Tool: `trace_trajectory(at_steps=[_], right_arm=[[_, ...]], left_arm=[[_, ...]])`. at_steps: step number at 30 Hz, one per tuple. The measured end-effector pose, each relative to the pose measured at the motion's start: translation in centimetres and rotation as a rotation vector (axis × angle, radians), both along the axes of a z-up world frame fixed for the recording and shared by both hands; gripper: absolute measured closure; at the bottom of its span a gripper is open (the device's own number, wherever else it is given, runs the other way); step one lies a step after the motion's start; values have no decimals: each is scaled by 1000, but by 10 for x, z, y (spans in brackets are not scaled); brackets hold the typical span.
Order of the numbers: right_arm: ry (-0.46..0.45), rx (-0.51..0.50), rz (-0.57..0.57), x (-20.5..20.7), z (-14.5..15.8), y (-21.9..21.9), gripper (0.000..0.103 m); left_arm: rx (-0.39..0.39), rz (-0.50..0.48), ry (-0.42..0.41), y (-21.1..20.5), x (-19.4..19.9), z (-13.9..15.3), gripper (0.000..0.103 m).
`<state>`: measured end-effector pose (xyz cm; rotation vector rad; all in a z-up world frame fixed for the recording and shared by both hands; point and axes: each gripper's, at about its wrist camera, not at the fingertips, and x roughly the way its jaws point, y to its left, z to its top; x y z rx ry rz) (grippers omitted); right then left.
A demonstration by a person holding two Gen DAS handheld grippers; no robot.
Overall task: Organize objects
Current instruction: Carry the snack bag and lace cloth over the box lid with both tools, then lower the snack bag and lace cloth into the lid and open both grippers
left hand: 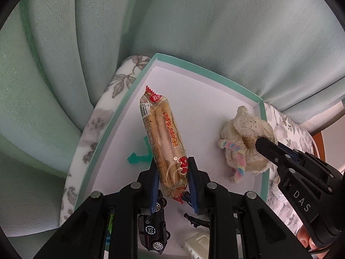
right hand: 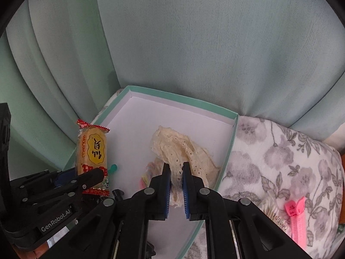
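Observation:
My left gripper (left hand: 172,160) is shut on the lower end of a rice cracker packet (left hand: 162,136), red and yellow, held upright over a white box with a teal rim (left hand: 207,70). The same packet (right hand: 92,155) shows at the left of the right wrist view, in the left gripper (right hand: 94,178). My right gripper (right hand: 175,166) is shut on a cream lace cloth (right hand: 183,151) inside the box (right hand: 183,102). In the left wrist view that cloth (left hand: 245,127) sits by the box's right wall with the right gripper (left hand: 262,143) on it, and a pastel rainbow cord (left hand: 236,151) beside it.
A black toy car (left hand: 153,231), a teal plastic piece (left hand: 138,156), a black clip (left hand: 194,219) and a white object (left hand: 198,242) lie in the box. The box rests on a floral blanket (right hand: 291,157). A pink zipper piece (right hand: 296,218) lies there. Pale green curtains (right hand: 194,43) hang behind.

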<state>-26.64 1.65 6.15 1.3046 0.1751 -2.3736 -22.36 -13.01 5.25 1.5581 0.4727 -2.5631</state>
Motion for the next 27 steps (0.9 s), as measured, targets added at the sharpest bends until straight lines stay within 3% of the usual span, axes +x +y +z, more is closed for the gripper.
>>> trace_trajectory(at_steps=[15,17,19,27], right_arm=[[-60,20,10,8,-18,-4,91],[-69,27,10,9,-16,-4,81],[-71,25,9,12,-14,-3,54],[-38,13,2,27,5,4,49]], left_arm=[[-19,-18,-19,5,-2,-6,77],[-25,-20,-20,6,-1,-4,76],[-20,-25,-14,8,1,0,75],[-33,-10,23,11,15,22,69]])
